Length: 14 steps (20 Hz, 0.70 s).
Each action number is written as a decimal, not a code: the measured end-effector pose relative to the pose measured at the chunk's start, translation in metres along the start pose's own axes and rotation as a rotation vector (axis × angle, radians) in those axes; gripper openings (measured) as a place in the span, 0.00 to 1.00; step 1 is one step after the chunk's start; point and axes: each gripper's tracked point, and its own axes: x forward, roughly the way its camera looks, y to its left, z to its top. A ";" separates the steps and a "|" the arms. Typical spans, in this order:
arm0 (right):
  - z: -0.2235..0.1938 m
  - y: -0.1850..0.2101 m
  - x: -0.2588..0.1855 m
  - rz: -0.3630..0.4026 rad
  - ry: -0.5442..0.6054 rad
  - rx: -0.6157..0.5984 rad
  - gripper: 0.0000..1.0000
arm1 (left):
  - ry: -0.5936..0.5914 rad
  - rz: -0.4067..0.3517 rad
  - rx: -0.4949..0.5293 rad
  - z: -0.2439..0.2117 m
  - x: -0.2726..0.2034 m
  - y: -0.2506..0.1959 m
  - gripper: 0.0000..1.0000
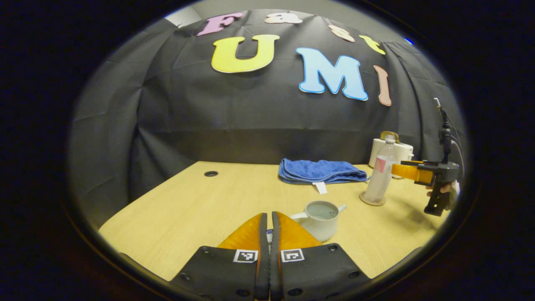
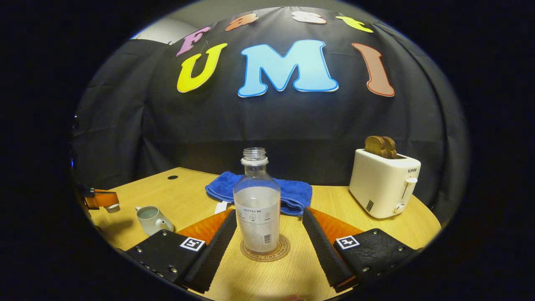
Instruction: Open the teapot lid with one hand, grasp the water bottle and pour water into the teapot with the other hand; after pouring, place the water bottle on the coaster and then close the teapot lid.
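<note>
The clear water bottle (image 2: 257, 205), uncapped and partly full, stands upright on the round coaster (image 2: 279, 253). My right gripper (image 2: 269, 214) is open, with one finger on each side of the bottle and a gap to both. From the left gripper view the bottle (image 1: 380, 177) and right gripper (image 1: 396, 169) are at the far right. The white teapot (image 1: 319, 219) stands open with water inside, just right of my left gripper (image 1: 269, 215), whose fingers are pressed together. In the right gripper view, the left gripper (image 2: 102, 200) holds the small white lid (image 2: 112, 207) above and left of the teapot (image 2: 150, 219).
A folded blue towel (image 1: 319, 171) lies at the back of the wooden table (image 1: 200, 209). A white toaster (image 2: 384, 184) with bread in it stands at the back right. A cable hole (image 1: 211, 173) is in the table's far left.
</note>
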 end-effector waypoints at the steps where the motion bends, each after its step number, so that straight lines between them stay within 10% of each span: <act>1: -0.001 -0.002 -0.005 0.002 -0.004 0.013 0.98 | -0.005 -0.011 0.005 0.003 0.006 -0.008 0.09; 14: -0.009 -0.044 -0.043 -0.037 -0.034 0.065 0.98 | -0.054 -0.058 0.102 0.024 0.072 -0.066 0.08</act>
